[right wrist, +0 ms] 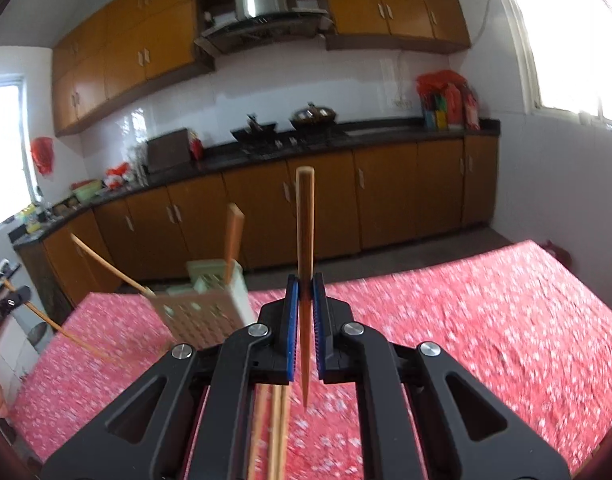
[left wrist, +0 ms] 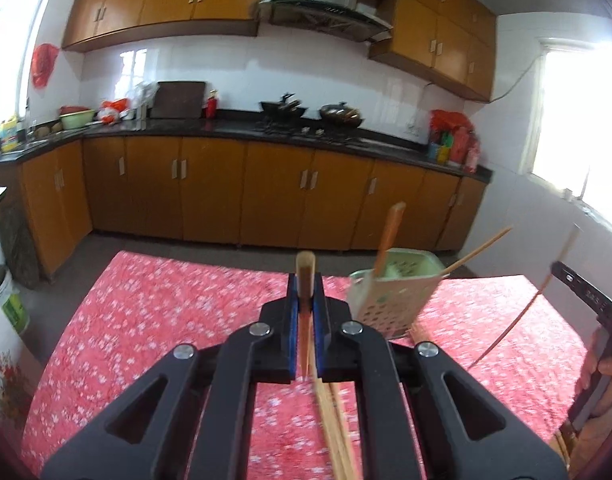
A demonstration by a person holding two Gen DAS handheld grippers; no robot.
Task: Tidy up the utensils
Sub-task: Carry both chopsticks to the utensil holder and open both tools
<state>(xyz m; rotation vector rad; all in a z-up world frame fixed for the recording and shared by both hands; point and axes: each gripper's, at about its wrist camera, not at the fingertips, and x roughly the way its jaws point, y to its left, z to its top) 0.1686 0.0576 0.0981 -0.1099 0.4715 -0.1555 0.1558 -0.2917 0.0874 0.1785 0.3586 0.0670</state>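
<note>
My left gripper is shut on a wooden chopstick that stands upright between its blue pads. My right gripper is shut on another chopstick, also upright. A pale green perforated utensil holder stands tilted on the table just right of the left gripper, with a chopstick in it. It shows left of the right gripper too. More chopsticks lie on the cloth below the left gripper and below the right one. The right gripper's chopstick shows at the right of the left view.
The table has a red flowered cloth. Beyond it is bare floor, then orange base cabinets under a dark counter with woks on a hob. The other hand-held gripper is at the right edge.
</note>
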